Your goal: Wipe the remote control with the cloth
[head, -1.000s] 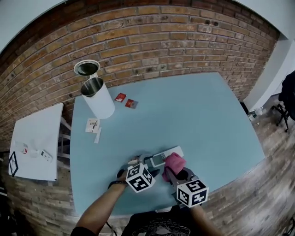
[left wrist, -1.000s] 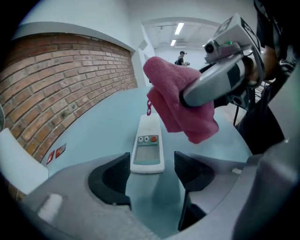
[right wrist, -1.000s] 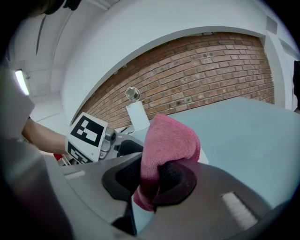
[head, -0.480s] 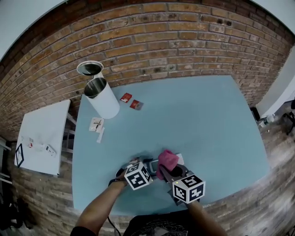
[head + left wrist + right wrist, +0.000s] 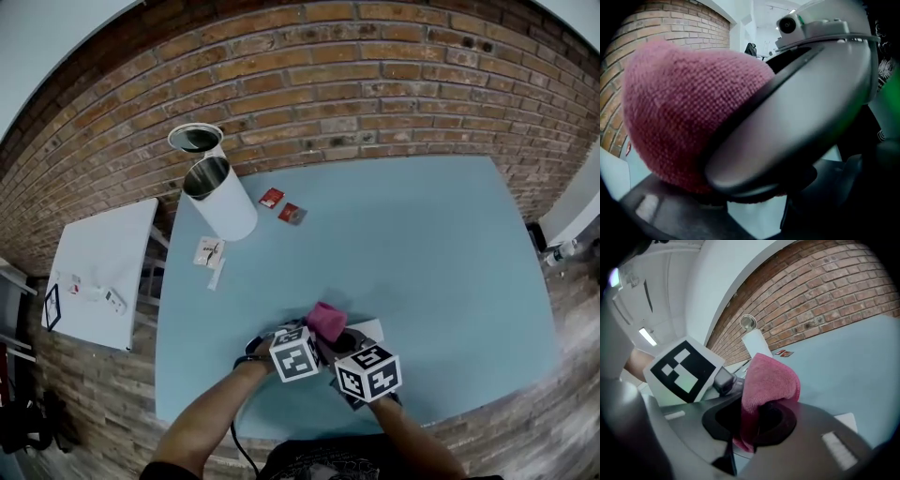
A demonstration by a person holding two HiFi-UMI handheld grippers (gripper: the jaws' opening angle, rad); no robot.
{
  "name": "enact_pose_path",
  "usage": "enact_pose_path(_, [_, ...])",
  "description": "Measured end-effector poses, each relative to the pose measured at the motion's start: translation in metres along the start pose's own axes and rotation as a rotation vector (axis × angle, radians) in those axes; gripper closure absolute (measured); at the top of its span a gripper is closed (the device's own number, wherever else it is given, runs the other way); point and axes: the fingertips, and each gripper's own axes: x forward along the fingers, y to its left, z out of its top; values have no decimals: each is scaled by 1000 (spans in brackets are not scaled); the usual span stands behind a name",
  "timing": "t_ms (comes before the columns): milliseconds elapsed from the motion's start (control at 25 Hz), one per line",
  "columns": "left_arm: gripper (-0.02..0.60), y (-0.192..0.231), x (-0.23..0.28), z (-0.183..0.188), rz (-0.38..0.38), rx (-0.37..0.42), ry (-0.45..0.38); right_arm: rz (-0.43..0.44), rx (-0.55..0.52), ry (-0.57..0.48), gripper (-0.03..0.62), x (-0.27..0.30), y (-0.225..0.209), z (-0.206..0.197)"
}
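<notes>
A pink cloth (image 5: 326,321) hangs bunched from my right gripper (image 5: 332,339), which is shut on it (image 5: 768,380) near the table's front edge. The cloth lies over the white remote control (image 5: 368,330); only the remote's right end shows past it. My left gripper (image 5: 283,334) points steeply down just left of the cloth. Its jaws stand wide and are closing slightly. In the left gripper view the cloth (image 5: 679,112) and the right gripper's grey body fill the picture. Pale table shows between the left gripper (image 5: 754,220) jaws and nothing is pressed there.
A white cylinder can (image 5: 223,202) and a round tin (image 5: 195,139) stand at the back left by the brick wall. Two red packets (image 5: 281,206) and paper cards (image 5: 211,253) lie near them. A white side table (image 5: 98,272) stands to the left.
My right gripper has carried the cloth leftward along the remote, toward the left gripper, and now covers the remote's grey end. The left gripper has stayed in place.
</notes>
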Motion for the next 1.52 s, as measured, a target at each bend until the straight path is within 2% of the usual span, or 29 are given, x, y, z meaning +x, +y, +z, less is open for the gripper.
enact_pose_path(280, [249,-1,0,-1,1,-7,71,-8,-18,-8,530,-6,-11,-5])
enact_pose_path(920, [265,-3,1,-4,7,-29,190,45,55,-5,530,-43,-59,-6])
enact_pose_path(1520, [308,-7,0,-7,25,-69,210,44,50,1,530,-76,-100,3])
